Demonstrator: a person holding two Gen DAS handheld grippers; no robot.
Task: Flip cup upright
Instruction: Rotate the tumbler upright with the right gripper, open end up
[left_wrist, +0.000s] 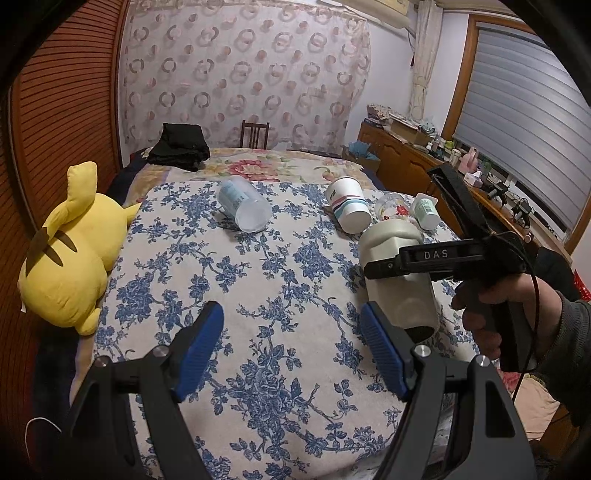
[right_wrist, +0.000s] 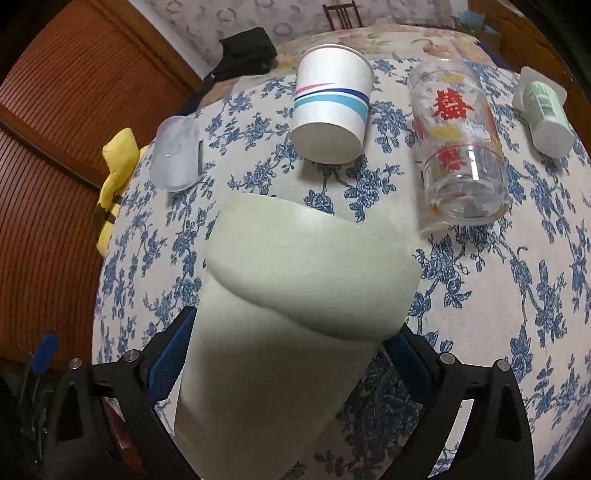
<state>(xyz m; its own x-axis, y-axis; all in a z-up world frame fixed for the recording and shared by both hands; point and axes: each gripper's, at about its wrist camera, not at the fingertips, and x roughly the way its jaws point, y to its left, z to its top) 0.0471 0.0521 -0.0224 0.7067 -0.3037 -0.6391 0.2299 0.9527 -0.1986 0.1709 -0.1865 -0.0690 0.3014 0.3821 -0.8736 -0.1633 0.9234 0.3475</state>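
A pale grey-green cup is clamped between the blue pads of my right gripper, tilted with its closed base toward the camera, above the flowered blanket. In the left wrist view the same cup hangs at the right in the right gripper. My left gripper is open and empty over the blanket, just left of that cup.
Lying on their sides on the blanket: a frosted plastic cup, a striped paper cup, a clear glass with red print, a small green-labelled cup. A yellow plush toy lies at left.
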